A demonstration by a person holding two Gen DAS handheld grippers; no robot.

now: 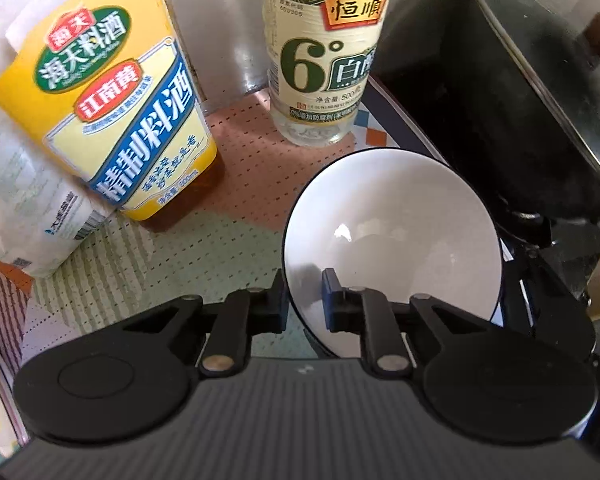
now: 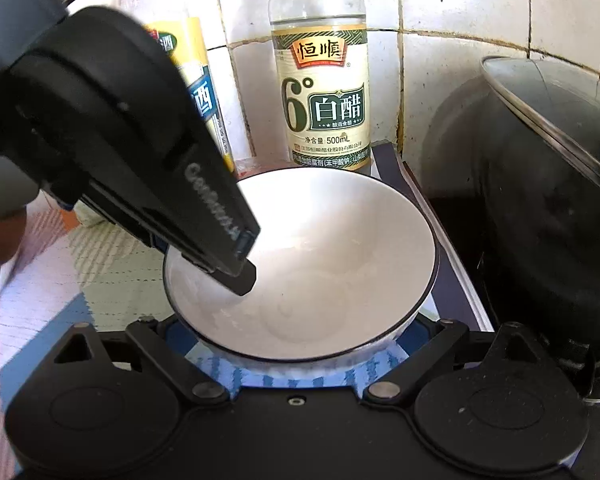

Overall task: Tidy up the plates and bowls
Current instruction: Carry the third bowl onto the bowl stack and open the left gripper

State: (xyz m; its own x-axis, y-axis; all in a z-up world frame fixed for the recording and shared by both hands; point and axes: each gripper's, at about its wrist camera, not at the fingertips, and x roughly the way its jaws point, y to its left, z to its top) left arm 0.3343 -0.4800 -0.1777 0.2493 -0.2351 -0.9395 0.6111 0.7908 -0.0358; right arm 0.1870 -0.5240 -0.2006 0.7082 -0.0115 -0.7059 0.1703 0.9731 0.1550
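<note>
My left gripper (image 1: 304,300) is pinched on the near rim of the white bowl (image 1: 396,240): one finger sits outside the dark-edged wall, the other inside on the white glaze, so the rim runs between them. From the right wrist view the same left gripper (image 2: 236,268) reaches in from the upper left, its tip down inside the bowl (image 2: 320,256) at the left part of the rim. The bowl looks tilted in the left view, its opening turned towards me.

My right gripper (image 2: 300,356) sits just in front of the bowl with its linkage spread wide; the fingertips are hidden under the bowl's near edge, which overhangs the gap, so I cannot tell whether anything touches.

Beyond the bowl stands the white vinegar bottle (image 2: 324,92), close behind the far rim against the tiled wall (image 2: 460,40). To its left is the yellow cooking wine bottle (image 1: 112,108), on the patterned mat (image 1: 148,264). To the right of the bowl, near it, stands a black pot (image 2: 540,200) with a glass lid (image 2: 560,120).
</note>
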